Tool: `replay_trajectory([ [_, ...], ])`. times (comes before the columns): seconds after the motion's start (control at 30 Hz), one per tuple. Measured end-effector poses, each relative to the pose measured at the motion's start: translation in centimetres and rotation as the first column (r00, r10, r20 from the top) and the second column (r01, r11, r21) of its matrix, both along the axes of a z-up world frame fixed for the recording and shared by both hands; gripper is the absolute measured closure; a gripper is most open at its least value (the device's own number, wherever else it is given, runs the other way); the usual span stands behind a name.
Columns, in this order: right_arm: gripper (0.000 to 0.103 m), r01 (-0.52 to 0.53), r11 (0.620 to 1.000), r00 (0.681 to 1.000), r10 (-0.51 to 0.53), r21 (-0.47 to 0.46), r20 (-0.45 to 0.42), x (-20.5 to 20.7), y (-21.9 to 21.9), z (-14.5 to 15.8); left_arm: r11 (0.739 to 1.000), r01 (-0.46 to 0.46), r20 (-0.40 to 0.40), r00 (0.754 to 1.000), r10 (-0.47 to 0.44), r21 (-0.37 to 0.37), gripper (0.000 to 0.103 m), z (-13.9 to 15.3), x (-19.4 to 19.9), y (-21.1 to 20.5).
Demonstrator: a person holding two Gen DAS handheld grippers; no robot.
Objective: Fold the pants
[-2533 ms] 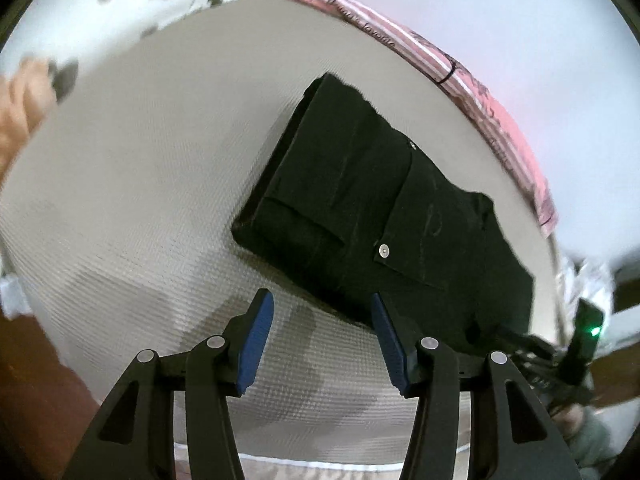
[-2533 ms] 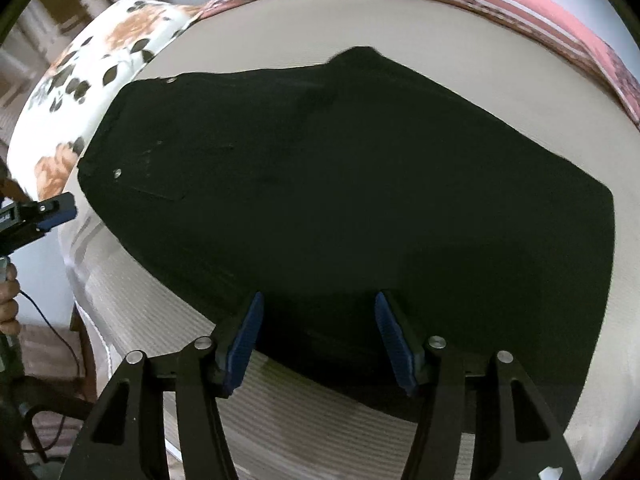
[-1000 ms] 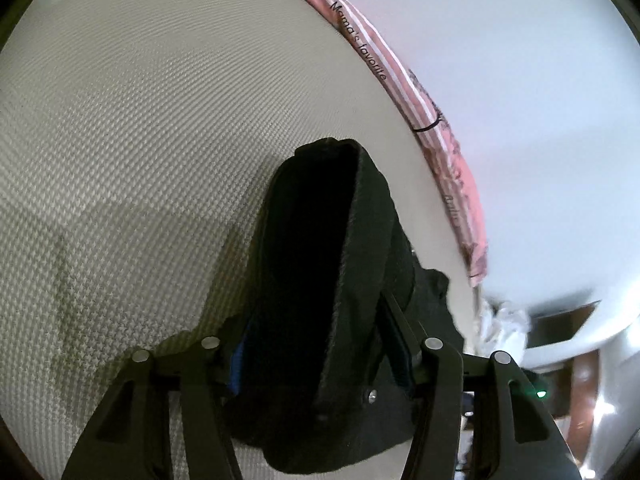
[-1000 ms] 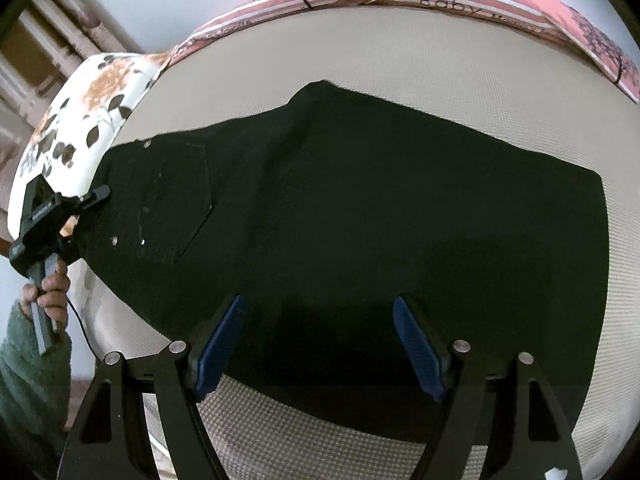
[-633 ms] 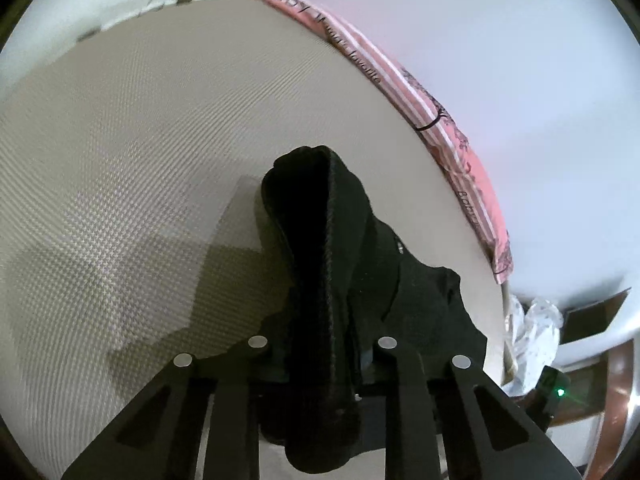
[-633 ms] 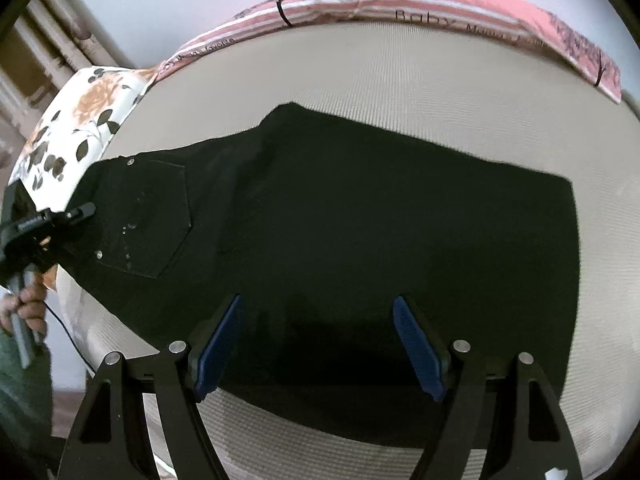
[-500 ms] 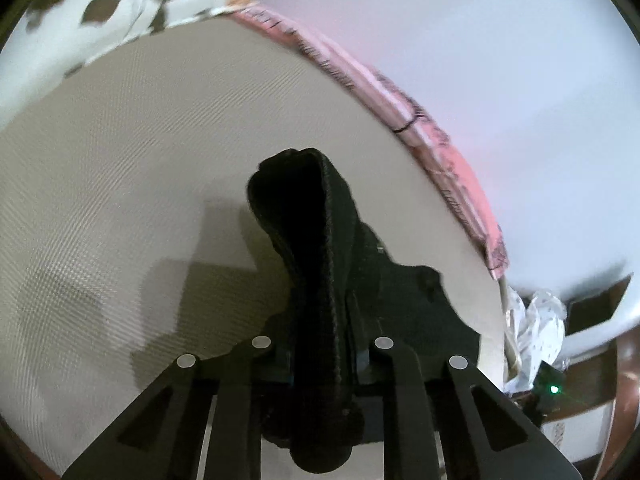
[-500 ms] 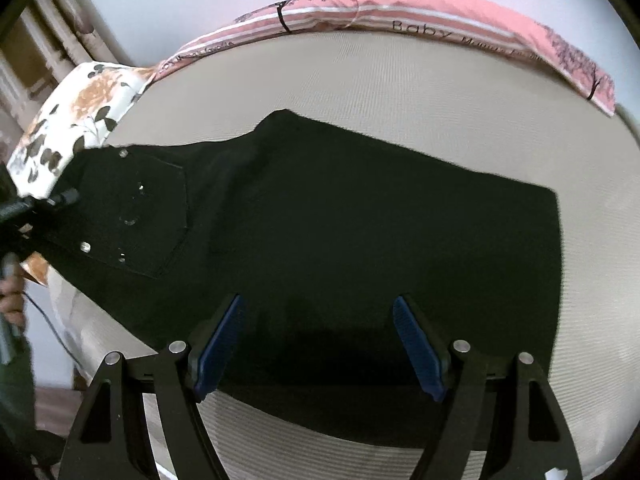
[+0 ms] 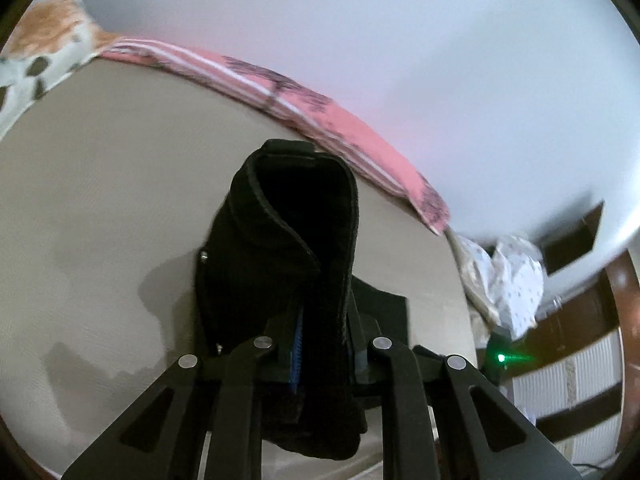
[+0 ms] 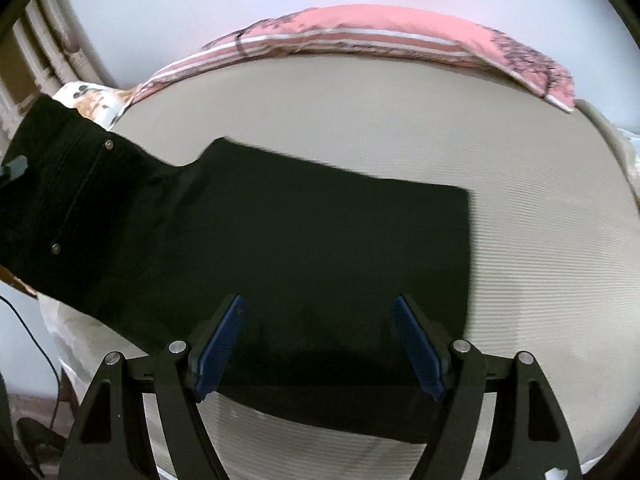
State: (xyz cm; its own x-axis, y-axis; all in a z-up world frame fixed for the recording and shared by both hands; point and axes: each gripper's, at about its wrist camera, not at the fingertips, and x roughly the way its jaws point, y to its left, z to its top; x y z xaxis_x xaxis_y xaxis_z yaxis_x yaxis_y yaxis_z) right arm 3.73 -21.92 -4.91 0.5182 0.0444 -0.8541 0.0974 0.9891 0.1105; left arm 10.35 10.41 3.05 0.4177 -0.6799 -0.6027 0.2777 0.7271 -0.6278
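On the bed (image 10: 400, 128), the left tool (image 9: 324, 344) is now clamping the pants (image 10: 280, 240) waistband and lifting it for a fold, while the right tool (image 10: 318, 344) is hovering open over the legs.

Left gripper (image 9: 324, 344) jaws clamped; right gripper (image 10: 318, 344) jaws wide.

My left wrist camera looks along my jaws, close on the black pants (image 9: 288, 240), across the bed (image 9: 100, 200) toward the wall. My right wrist camera tilts steeply down over the spread pants (image 10: 300, 240). Both share the bed and pink striped pillow (image 10: 360, 32).
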Motion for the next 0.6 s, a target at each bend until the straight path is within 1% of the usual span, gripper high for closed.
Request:
replay_trajectory([
  [0.1,0.028,0.060,0.998,0.998,-0.061,0.028,0.018,-0.9,-3.1,0.7,0.998,0.065,0.007,0.998,-0.065,0.018,0.087,0.2,-0.1,-4.1],
  [0.2,0.028,0.116,0.990,0.993,-0.118,0.076,0.030,-1.7,-5.5,0.9,0.991,0.126,-0.013,0.992,-0.125,0.039,0.087,-0.4,0.0,-8.2],
  [0.27,0.028,0.145,0.985,0.988,-0.149,0.097,0.031,-2.1,-6.9,0.9,0.984,0.173,-0.036,0.985,-0.171,0.054,0.087,-1.4,0.1,-11.0],
  [0.4,0.028,0.188,0.976,0.981,-0.192,0.114,0.029,-2.9,-9.1,0.5,0.959,0.263,-0.063,0.964,-0.258,0.106,0.087,-3.4,-0.2,-16.5],
  [0.5,0.028,0.215,0.968,0.975,-0.220,0.127,0.025,-3.5,-10.6,0.4,0.942,0.297,-0.094,0.954,-0.285,0.155,0.087,-5.3,-0.4,-20.0],
  [0.6,0.028,0.235,0.961,0.971,-0.240,0.147,0.021,-3.7,-11.8,0.3,0.924,0.315,-0.101,0.949,-0.300,0.218,0.087,-6.9,-0.6,-22.4],
])
